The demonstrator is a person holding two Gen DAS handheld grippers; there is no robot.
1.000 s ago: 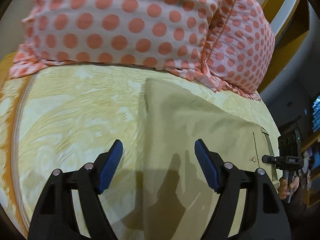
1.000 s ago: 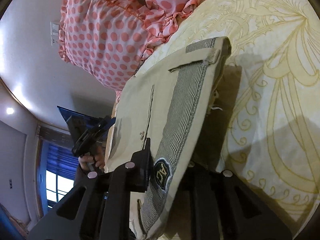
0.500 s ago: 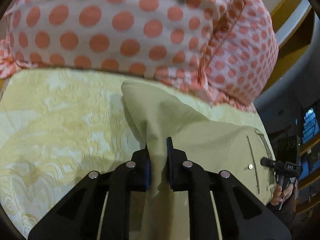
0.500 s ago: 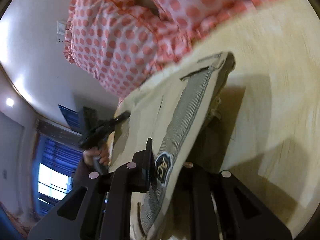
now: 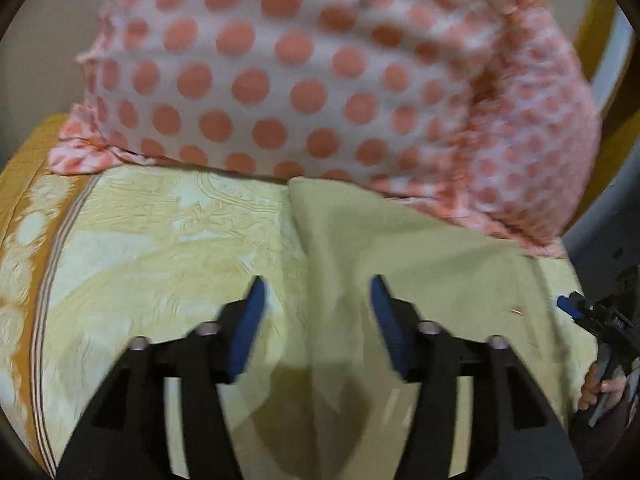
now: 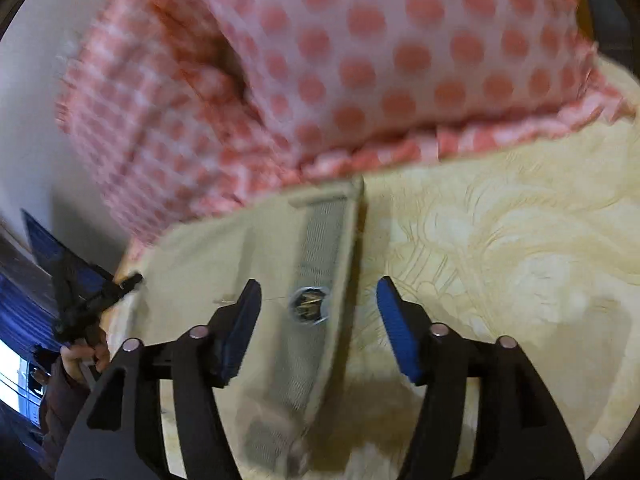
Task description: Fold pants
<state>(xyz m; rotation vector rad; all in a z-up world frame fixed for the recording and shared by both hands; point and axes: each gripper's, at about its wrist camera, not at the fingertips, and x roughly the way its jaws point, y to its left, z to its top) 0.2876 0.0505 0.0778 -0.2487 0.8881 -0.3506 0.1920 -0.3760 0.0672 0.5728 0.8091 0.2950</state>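
The beige pants (image 5: pixel 420 264) lie flat on the yellow patterned bedspread (image 5: pixel 160 248), their far edge against the pillows. My left gripper (image 5: pixel 316 312) is open above the pants' left edge, holding nothing. In the right wrist view the pants (image 6: pixel 224 256) show their grey striped waistband (image 6: pixel 320 248) with a round label (image 6: pixel 309 305). My right gripper (image 6: pixel 318 312) is open over that waistband edge, holding nothing. Each gripper also shows small in the other's view, the right one (image 5: pixel 592 316) and the left one (image 6: pixel 88 292).
Two pink polka-dot pillows (image 5: pixel 300 68) stand along the far side of the bed, also in the right wrist view (image 6: pixel 380 52). A wooden headboard (image 5: pixel 600 40) rises at the right. The bedspread (image 6: pixel 520 248) stretches to the right of the pants.
Both grippers opened and let go of the pants, which now lie flat on the bed. Both views pulled back slightly, with motion blur.
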